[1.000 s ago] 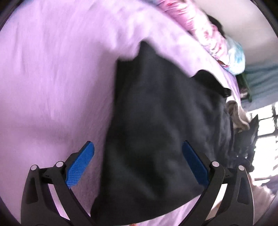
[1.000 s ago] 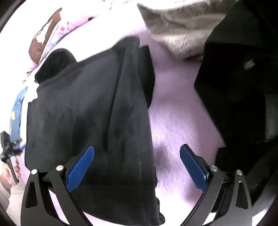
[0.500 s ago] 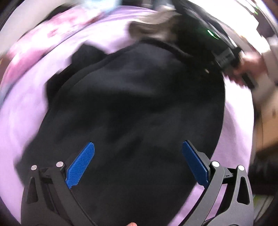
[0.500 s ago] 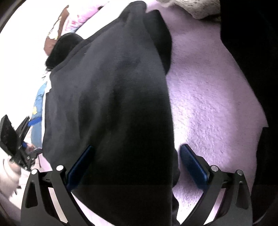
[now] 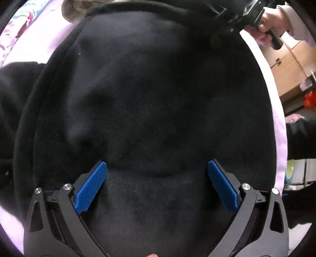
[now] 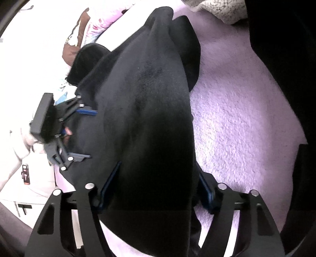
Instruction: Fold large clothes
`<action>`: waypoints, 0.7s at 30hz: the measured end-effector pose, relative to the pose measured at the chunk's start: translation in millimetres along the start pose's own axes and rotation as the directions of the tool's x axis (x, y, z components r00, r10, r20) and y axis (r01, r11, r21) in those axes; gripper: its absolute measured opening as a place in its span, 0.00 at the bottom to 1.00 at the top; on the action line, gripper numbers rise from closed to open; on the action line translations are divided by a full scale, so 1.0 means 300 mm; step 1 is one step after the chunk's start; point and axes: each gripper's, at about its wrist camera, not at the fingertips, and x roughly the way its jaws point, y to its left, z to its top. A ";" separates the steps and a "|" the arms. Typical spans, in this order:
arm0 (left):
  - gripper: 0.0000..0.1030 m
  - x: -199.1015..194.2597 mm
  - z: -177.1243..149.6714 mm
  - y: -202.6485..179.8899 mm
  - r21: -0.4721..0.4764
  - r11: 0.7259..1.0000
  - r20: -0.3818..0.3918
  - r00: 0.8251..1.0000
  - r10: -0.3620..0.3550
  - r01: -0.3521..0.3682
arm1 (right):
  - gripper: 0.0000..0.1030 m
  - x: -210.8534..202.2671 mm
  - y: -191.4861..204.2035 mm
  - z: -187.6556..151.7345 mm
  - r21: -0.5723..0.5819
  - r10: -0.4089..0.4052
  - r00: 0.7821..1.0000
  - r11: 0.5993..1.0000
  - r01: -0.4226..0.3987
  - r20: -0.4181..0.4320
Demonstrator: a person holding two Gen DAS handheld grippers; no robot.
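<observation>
Right hand-held gripper (image 6: 158, 178) clamped on a raised ridge of the black garment (image 6: 150, 98), jaws just closed in from a wider spread, fabric filling the whole gap between the blue pads (image 6: 110, 181), the far pad half hidden behind the fold

Left hand-held gripper (image 5: 158, 166) spread wide, pointing steeply down at the middle of the black garment (image 5: 158, 89), both blue pads (image 5: 90, 187) well apart with nothing pinched between them; whether the tips touch the cloth, impossible to tell

Seen from the right wrist: left hand-held gripper (image 6: 91, 134) at the garment's left edge, fingers reaching in over the cloth, a pale sleeve (image 6: 17, 142) behind it

Seen from the left wrist: a hand (image 5: 270, 21) beyond the garment's far right corner, wrapped round a dark grip

Black garment lying on a lilac fleece bed cover (image 6: 237, 128), mostly flat, one long ridge running away from the right jaws toward the far end

Just beyond the garment's far edge, a pale grey knit piece (image 6: 223, 9); to the garment's right, another dark mass (image 6: 286, 59); to its far left, floral bedding (image 5: 11, 39); past the bed edge on the garment's right in the left wrist view, cardboard boxes (image 5: 286, 65)
</observation>
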 end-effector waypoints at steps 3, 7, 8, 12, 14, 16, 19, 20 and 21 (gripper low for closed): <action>0.95 0.021 -0.014 0.004 0.023 1.000 0.023 1.000 0.016 -0.016 | 0.64 -0.012 0.014 0.005 0.010 0.005 1.000 1.000 -0.005 -0.001; 0.94 -0.028 -0.037 -0.008 0.007 1.000 0.034 0.999 0.030 -0.030 | 0.64 -0.009 0.032 0.010 0.022 -0.001 1.000 1.000 0.001 -0.005; 0.94 -0.058 -0.043 -0.020 0.005 0.999 0.042 0.998 0.046 -0.046 | 0.66 -0.009 0.032 0.009 0.030 0.001 1.000 1.000 -0.001 -0.007; 0.94 -0.179 -0.104 -0.110 0.059 0.998 0.071 0.997 0.000 -0.005 | 0.79 0.044 0.017 0.023 0.060 -0.017 0.999 0.998 0.020 -0.047; 0.94 -0.192 -0.164 -0.163 0.083 0.996 0.043 0.999 -0.027 0.024 | 0.80 0.070 0.014 0.032 0.070 -0.006 0.999 0.997 0.010 -0.050; 0.94 -0.169 -0.230 -0.215 0.100 0.995 0.003 1.000 -0.029 0.028 | 0.73 0.081 0.028 0.042 0.062 -0.013 0.999 0.998 0.016 -0.051; 0.95 -0.072 -0.282 -0.219 0.089 0.996 -0.024 1.000 0.018 -0.016 | 0.59 0.065 0.064 0.053 0.039 -0.033 0.998 0.999 0.035 -0.051; 0.95 -0.055 -0.290 -0.225 0.080 0.996 -0.024 0.999 0.031 -0.029 | 0.56 0.048 0.069 0.052 0.035 -0.030 0.998 0.999 0.032 -0.051; 0.95 -0.025 -0.293 -0.227 0.080 0.995 -0.028 0.998 0.054 -0.052 | 0.55 0.032 0.087 0.054 0.024 -0.030 0.998 0.999 0.032 -0.051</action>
